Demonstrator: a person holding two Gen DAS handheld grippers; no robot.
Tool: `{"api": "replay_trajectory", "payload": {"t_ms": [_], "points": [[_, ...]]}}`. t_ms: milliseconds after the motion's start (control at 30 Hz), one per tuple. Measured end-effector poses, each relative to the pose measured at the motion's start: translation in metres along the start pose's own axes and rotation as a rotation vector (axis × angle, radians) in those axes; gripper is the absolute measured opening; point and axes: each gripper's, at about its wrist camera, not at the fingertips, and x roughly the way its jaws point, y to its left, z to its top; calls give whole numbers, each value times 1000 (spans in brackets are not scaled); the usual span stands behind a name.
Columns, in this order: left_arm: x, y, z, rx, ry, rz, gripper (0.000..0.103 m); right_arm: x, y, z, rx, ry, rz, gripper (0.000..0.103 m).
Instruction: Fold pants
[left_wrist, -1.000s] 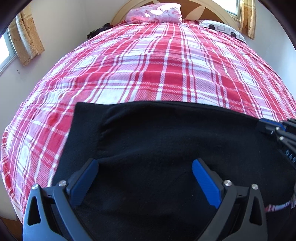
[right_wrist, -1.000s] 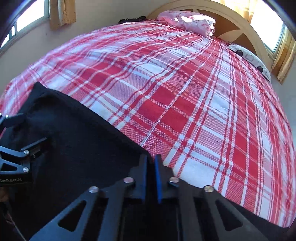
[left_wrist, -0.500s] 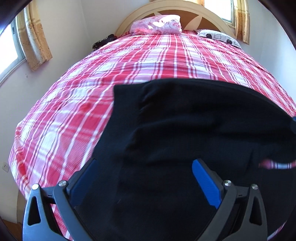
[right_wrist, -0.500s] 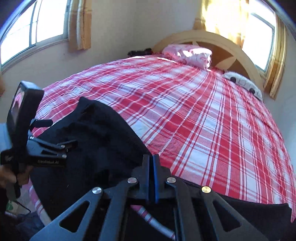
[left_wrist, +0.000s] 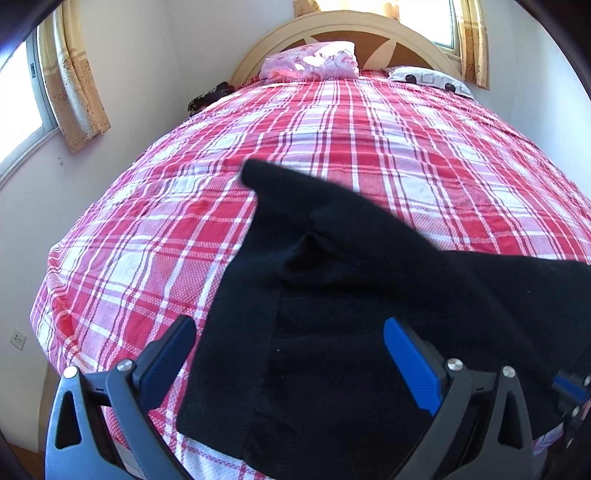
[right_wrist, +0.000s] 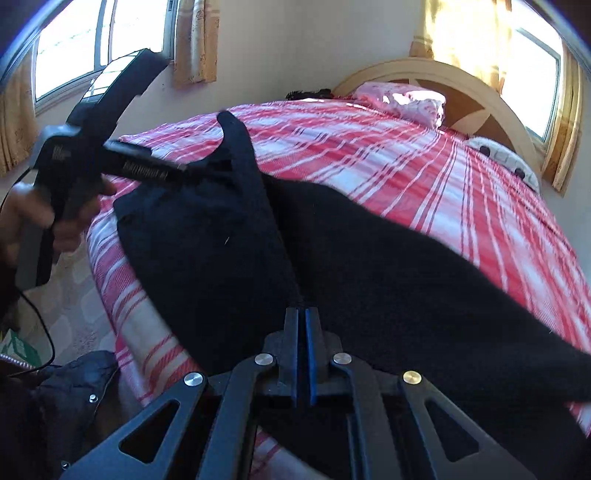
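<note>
On the near edge of the plaid bed (left_wrist: 332, 155) the black pants (left_wrist: 332, 314) lie draped, one corner lifted. Right gripper (right_wrist: 303, 332): jaws pinched tight on a fold of the pants. Left gripper (left_wrist: 288, 354): jaws spread wide above the cloth, gripping nothing.

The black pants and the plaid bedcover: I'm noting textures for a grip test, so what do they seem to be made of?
Black pants: probably a soft matte knit or fleece; they show no sheen and drape in loose folds. Plaid bedcover: looks like woven cotton, matte, with a visible grid weave in its red and white checks.
</note>
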Motion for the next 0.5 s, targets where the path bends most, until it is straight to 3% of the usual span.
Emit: {"api": "replay_trajectory", "payload": {"t_ms": [133, 267, 300, 333, 367, 400, 433, 500], "points": [[7, -4, -7, 31, 22, 68, 103, 18, 3, -6, 26, 95, 22, 5], [5, 7, -12, 32, 15, 83, 103, 4, -2, 17, 73, 42, 127, 8], [5, 12, -13, 28, 16, 85, 103, -3, 0, 27, 67, 11, 148, 13], [4, 17, -13, 23, 16, 89, 103, -6, 3, 36, 62, -13, 165, 33], [3, 26, -14, 11, 13, 92, 103, -9, 6, 49, 63, -49, 192, 59], [0, 33, -17, 0, 9, 94, 103, -10, 7, 58, 71, -79, 213, 68], [-1, 42, -18, -15, 7, 98, 103, -10, 8, 67, 81, -110, 228, 74], [-5, 62, -21, -55, 5, 115, 103, -4, 17, 89, 80, -161, 240, 74]]}}
